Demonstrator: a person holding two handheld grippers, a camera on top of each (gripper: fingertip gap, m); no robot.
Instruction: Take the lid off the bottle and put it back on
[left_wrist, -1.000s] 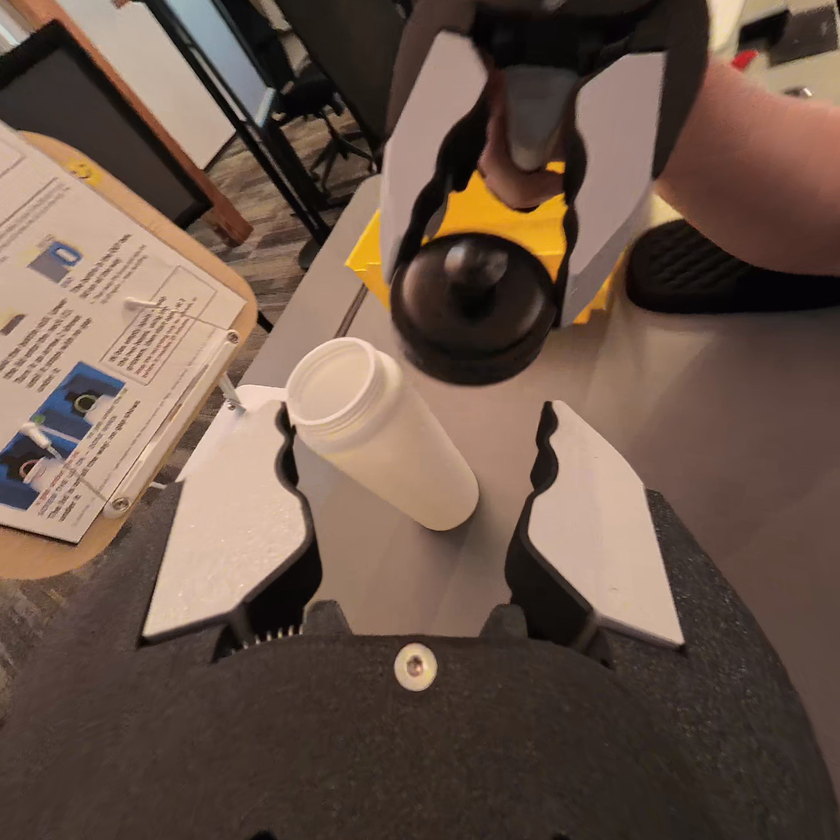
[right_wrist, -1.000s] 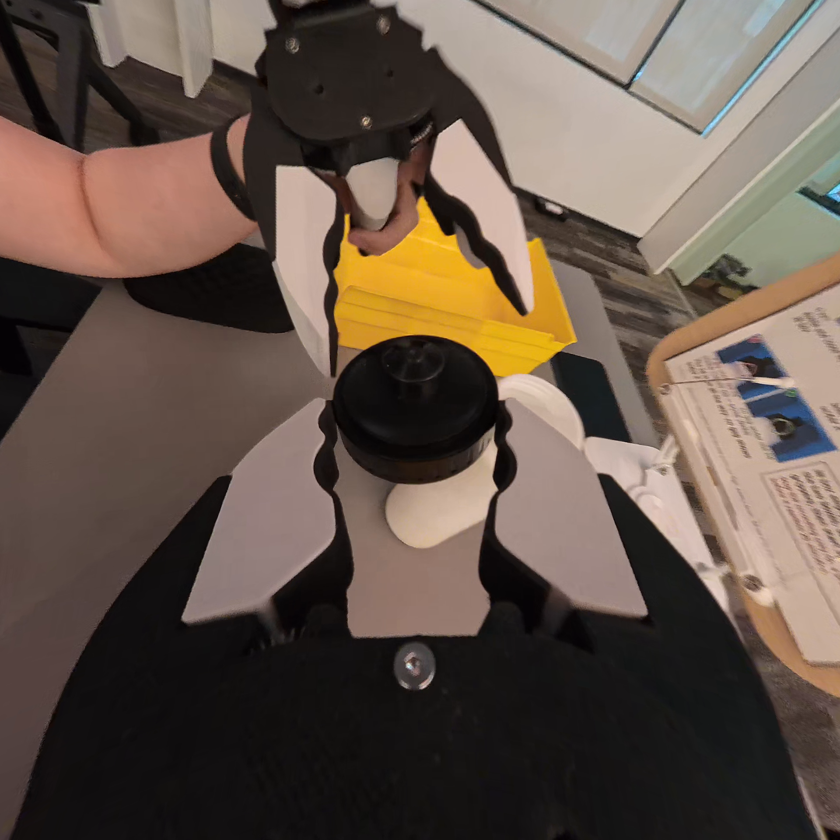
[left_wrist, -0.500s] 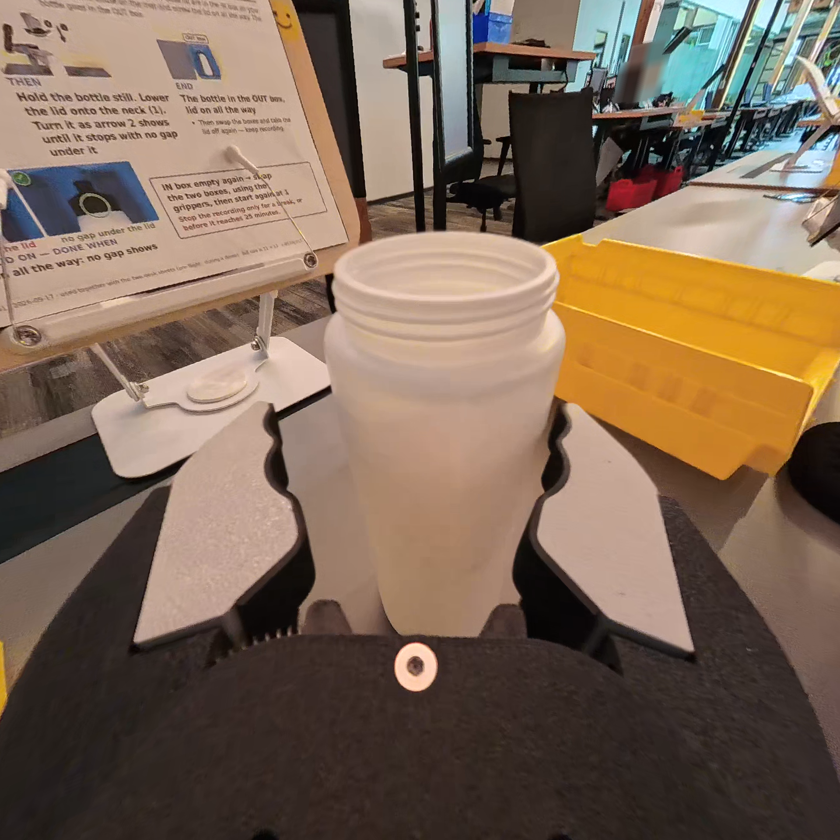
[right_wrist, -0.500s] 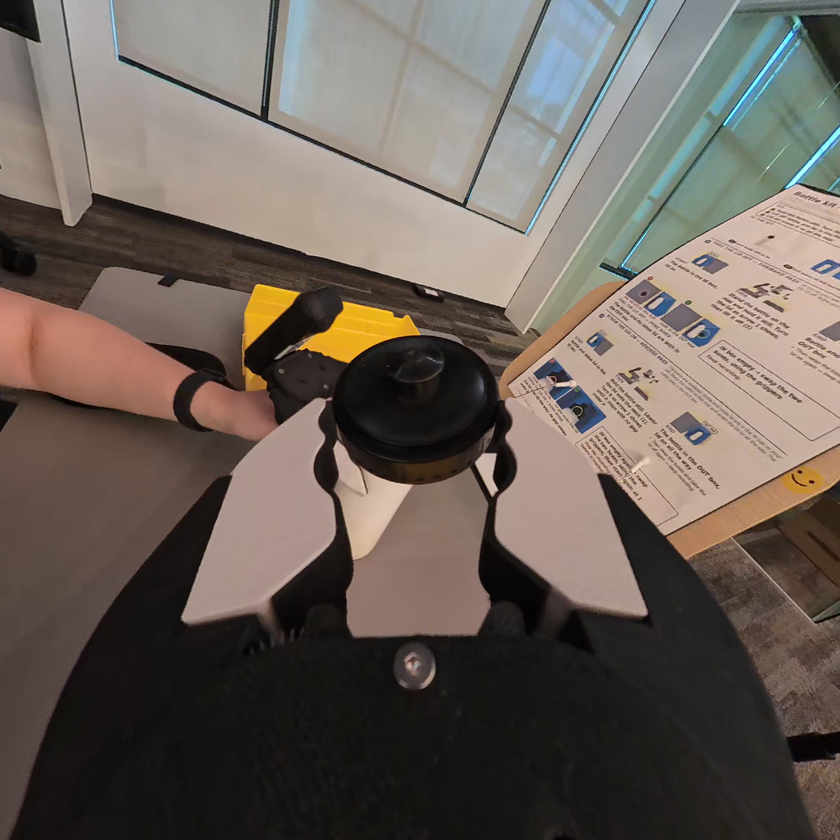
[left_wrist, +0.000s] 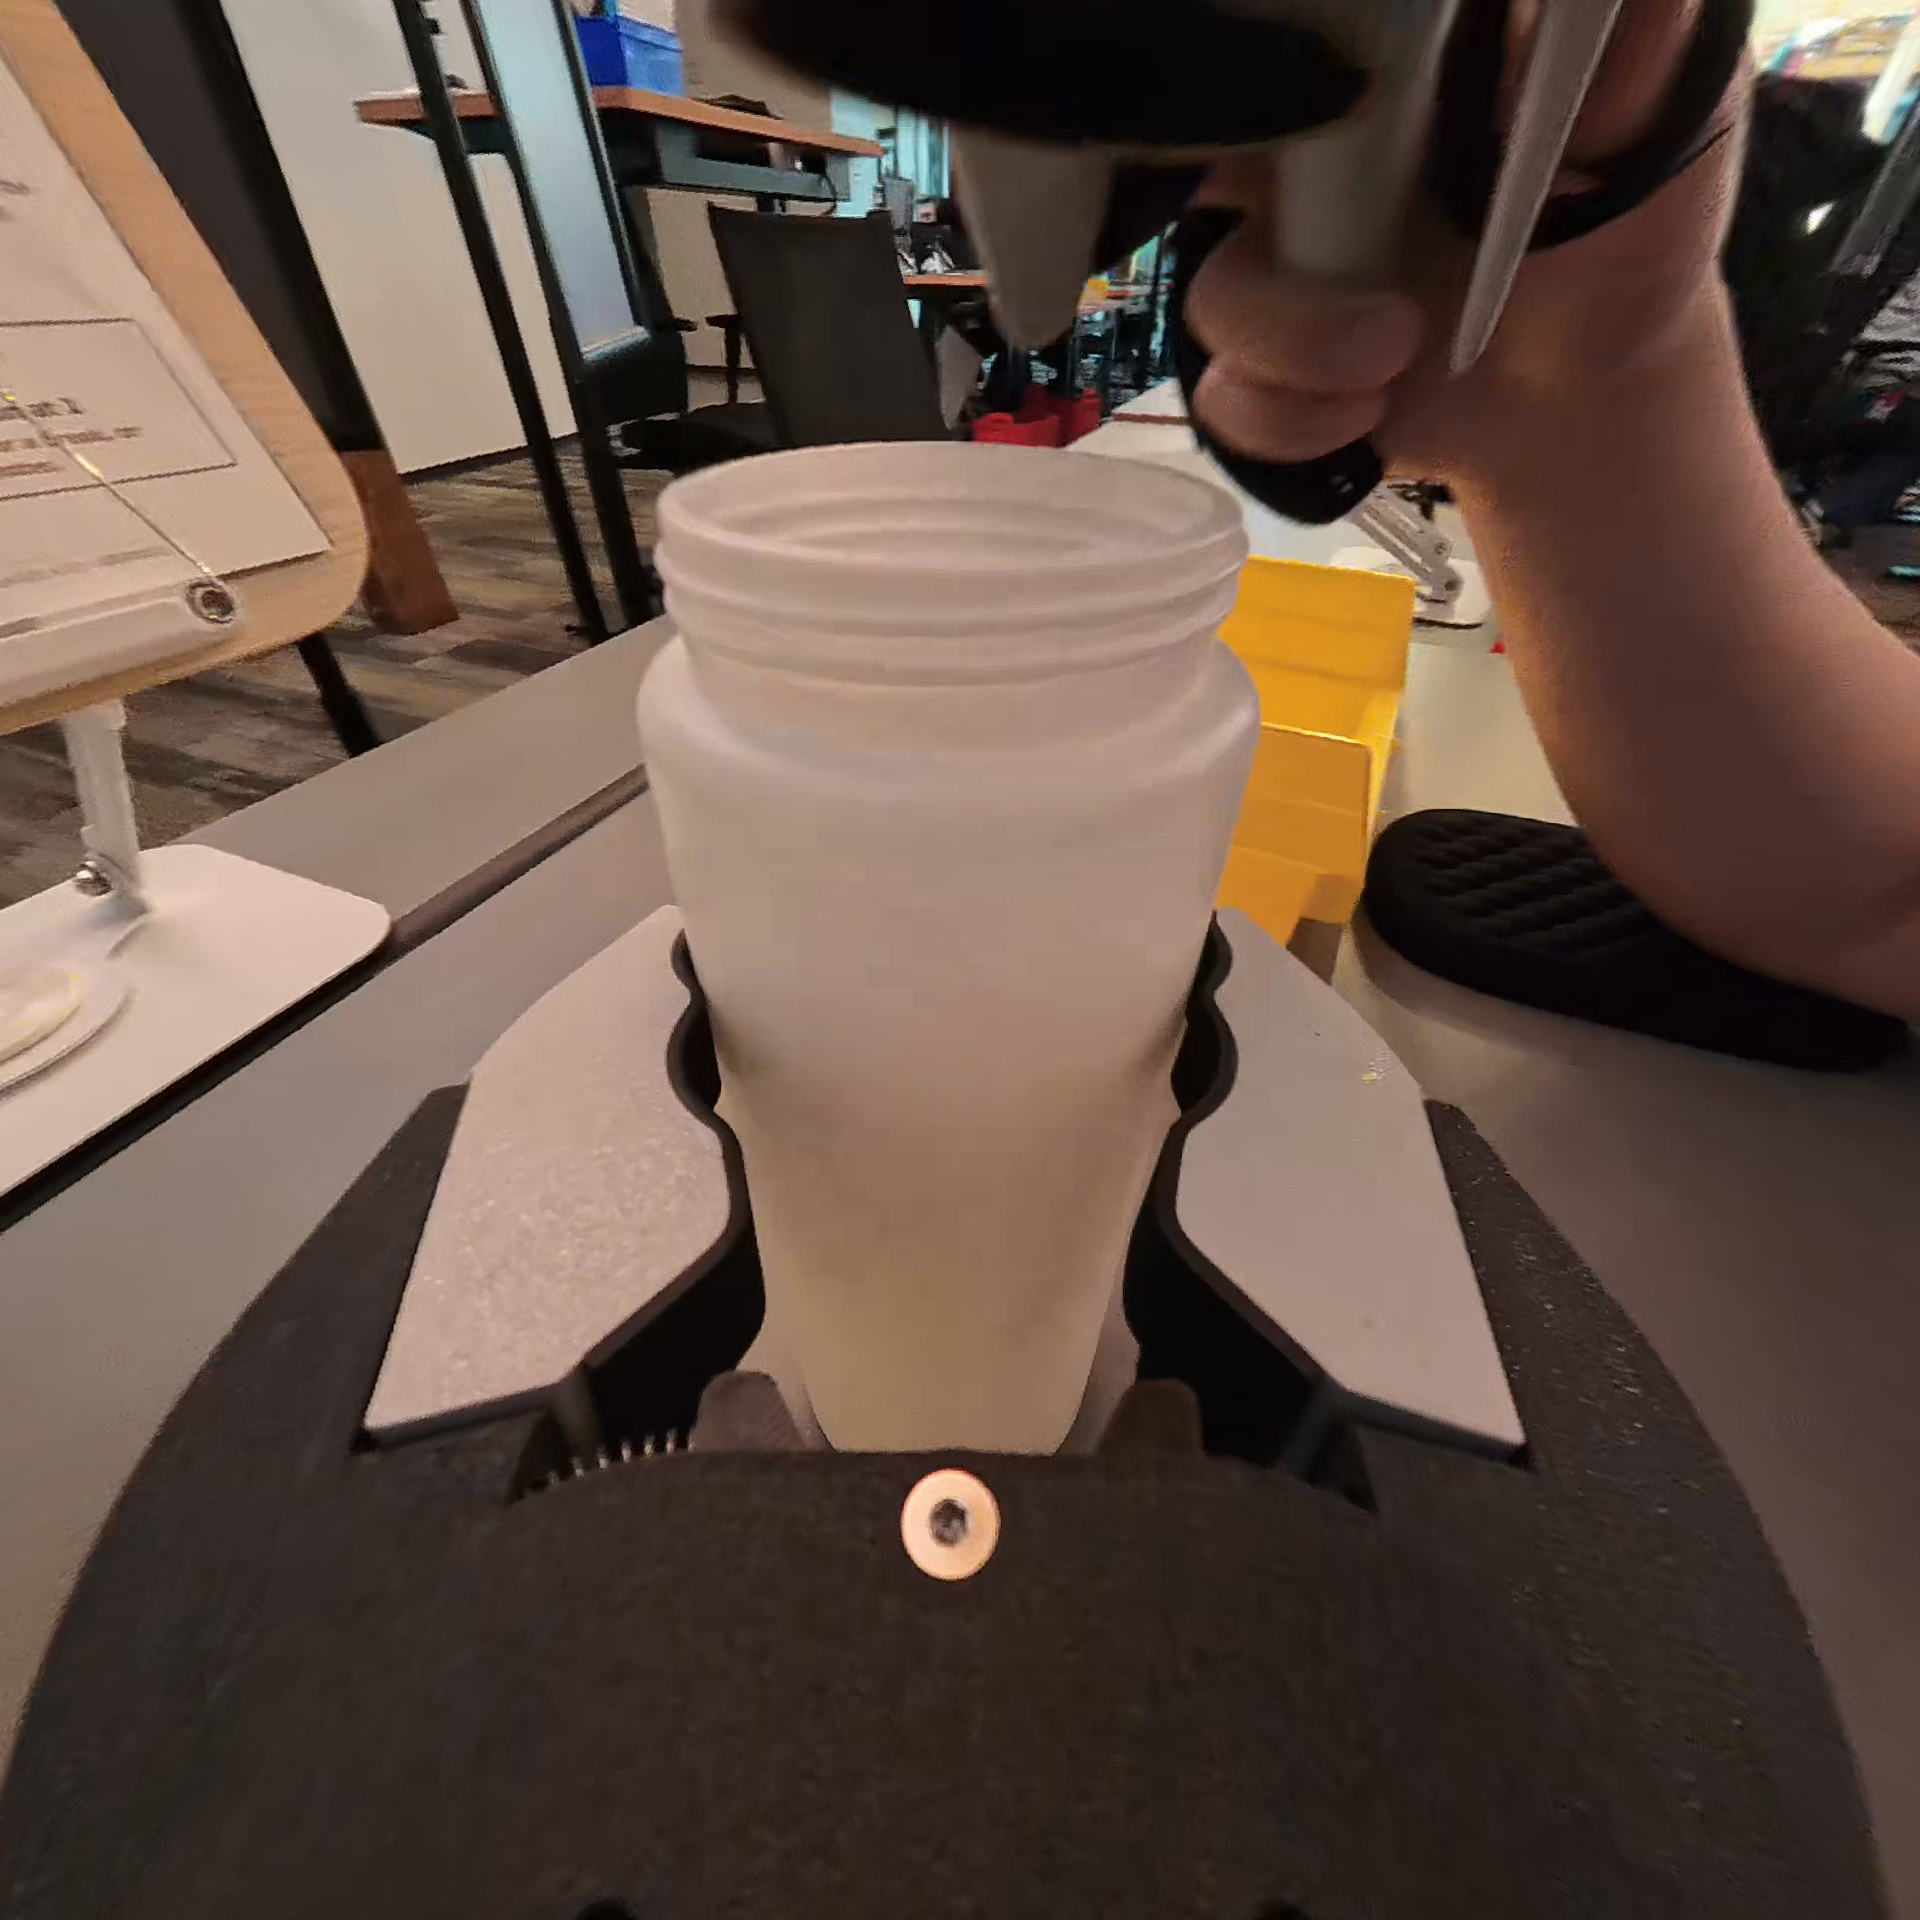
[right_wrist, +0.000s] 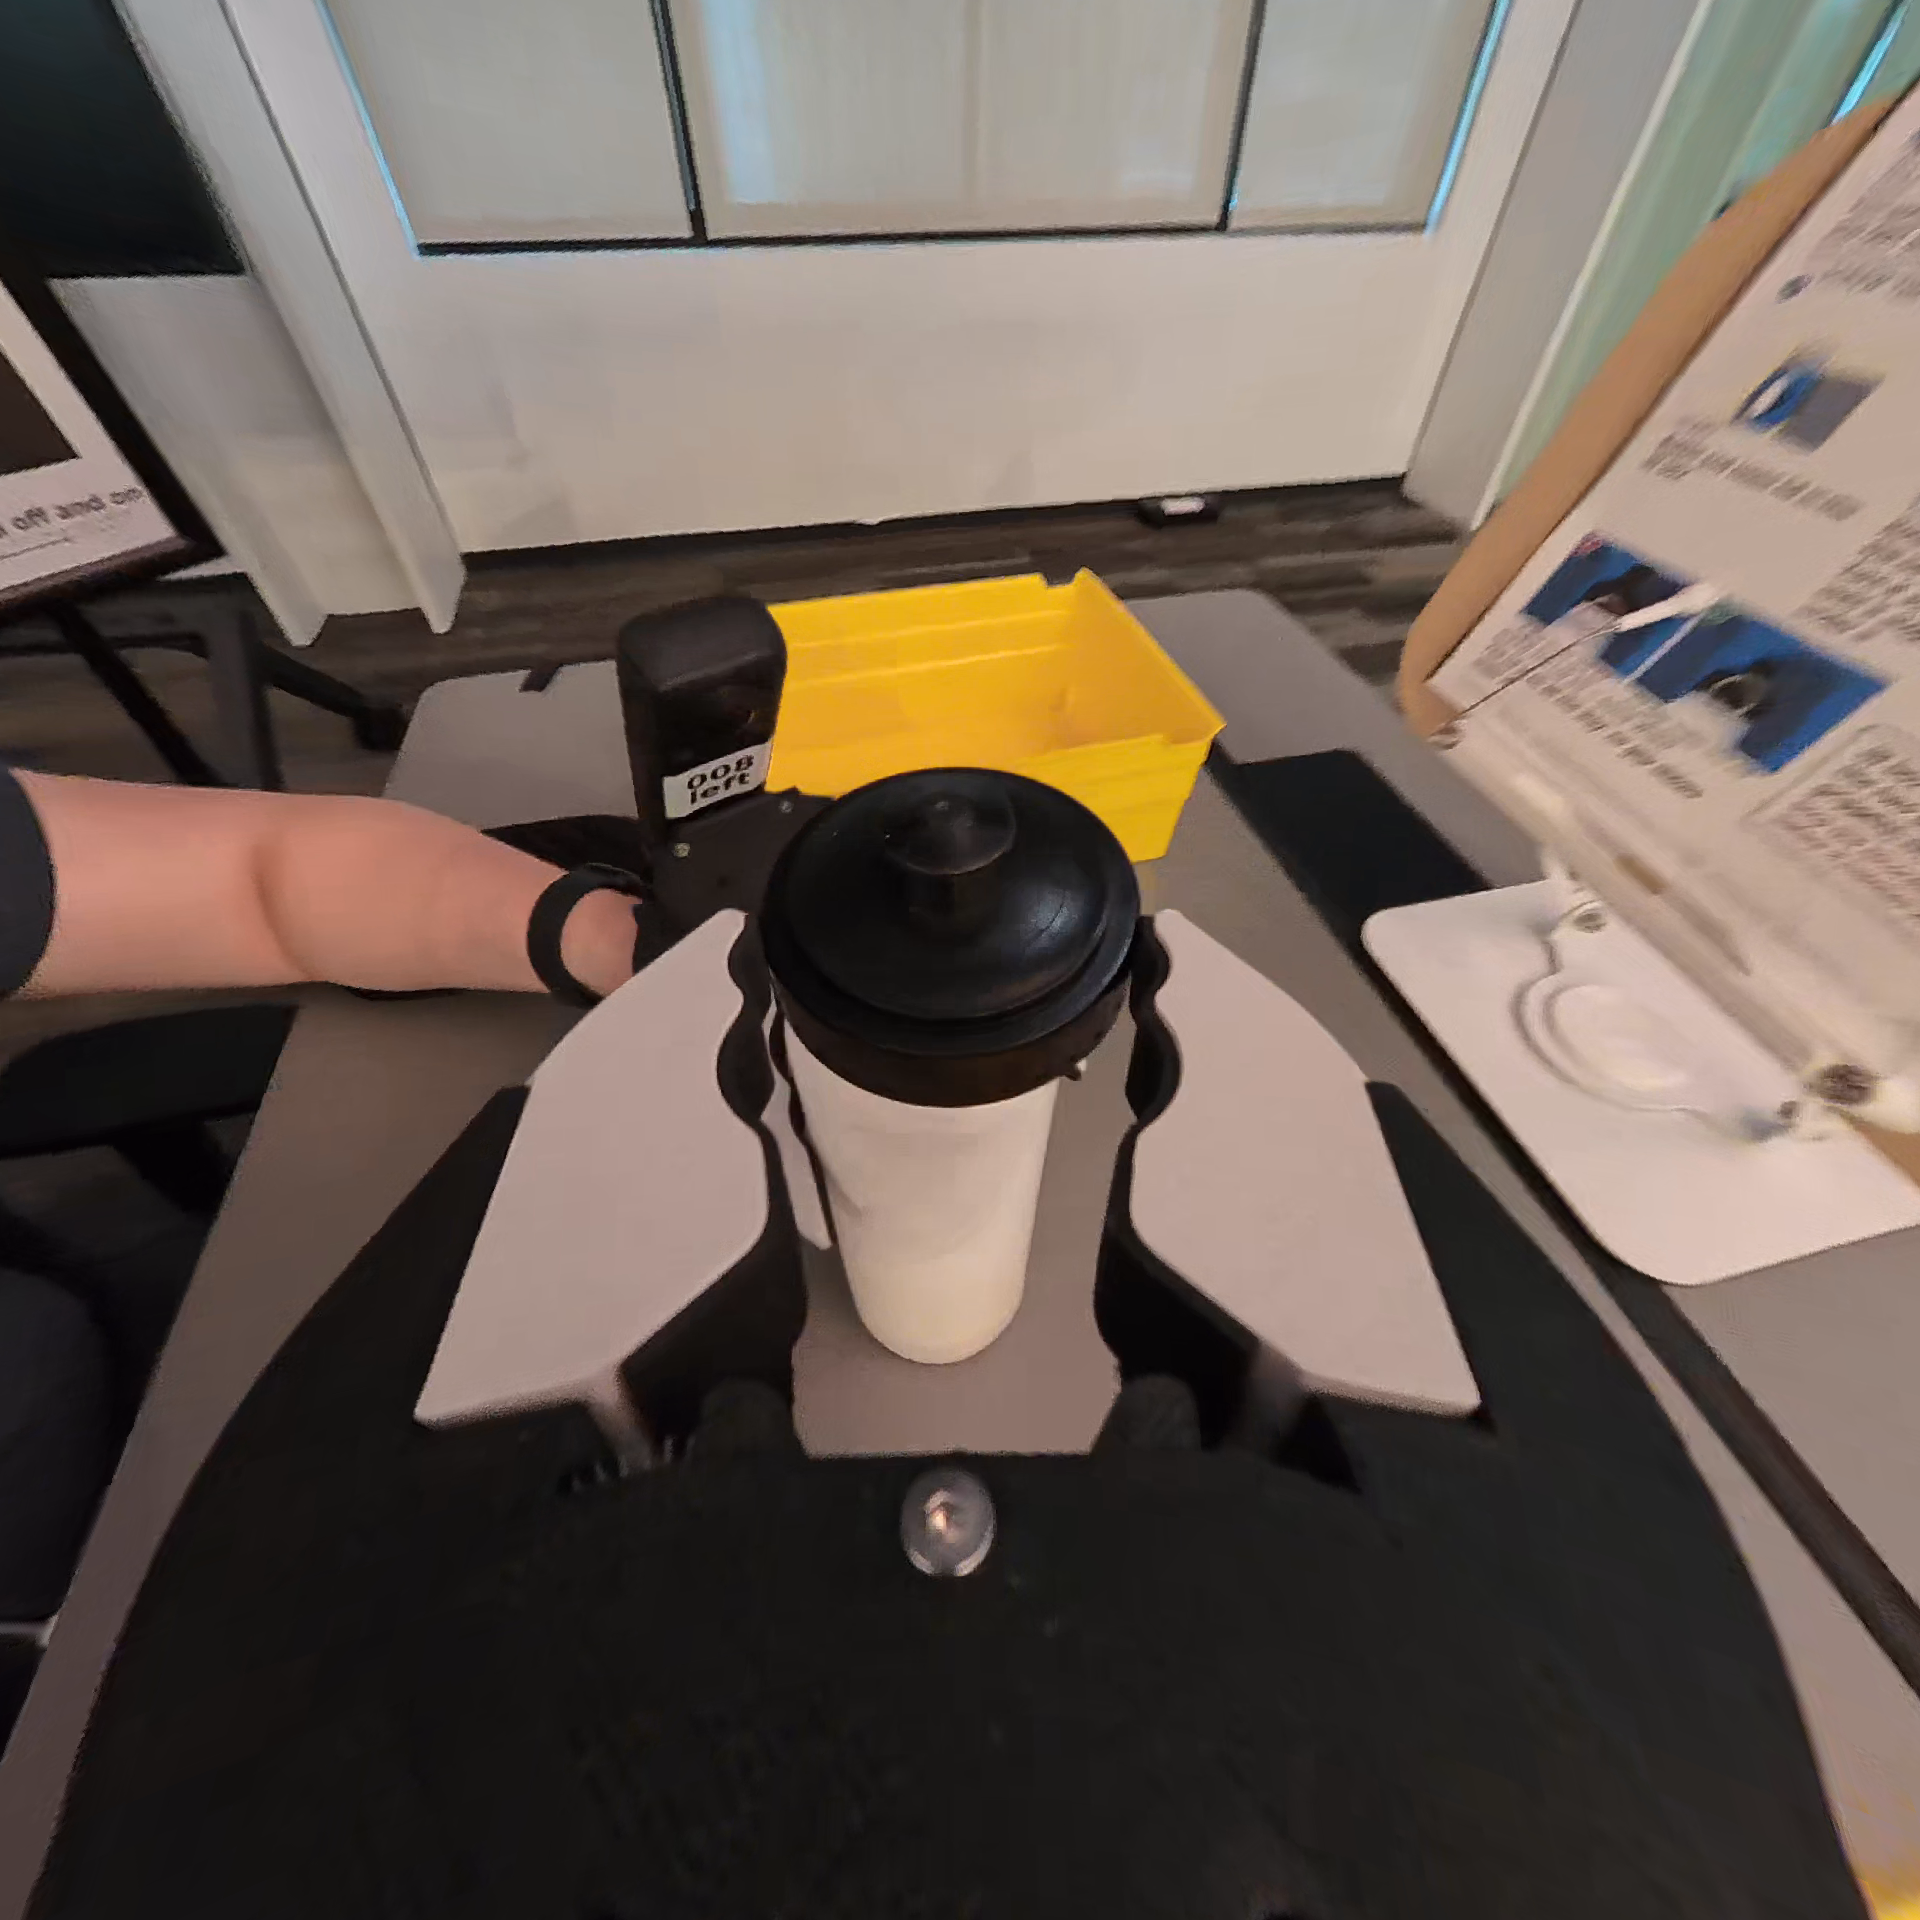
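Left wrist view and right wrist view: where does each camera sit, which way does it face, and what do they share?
Left wrist view: on the left gripper, low over the grey table, looking level at the open white bottle it clamps; its fingers and the person's right hand show.
Right wrist view: on the right gripper, looking steeply down at the black lid it holds above the bottle; the left forearm shows.
Shared: bottle, lid, yellow bin.

The bottle (left_wrist: 945, 935) is milky white and half see-through, and its lid (right_wrist: 948, 925) is plain black. Each gripper finger (right_wrist: 623, 1174) has a light grey face with a black wavy edge. The bin (right_wrist: 997, 675) is bright yellow, the table (left_wrist: 1621, 1195) is grey. The arm rest (left_wrist: 1558, 925) is black with a criss-cross pattern. The board (right_wrist: 1538, 457) is light brown with a white sheet.
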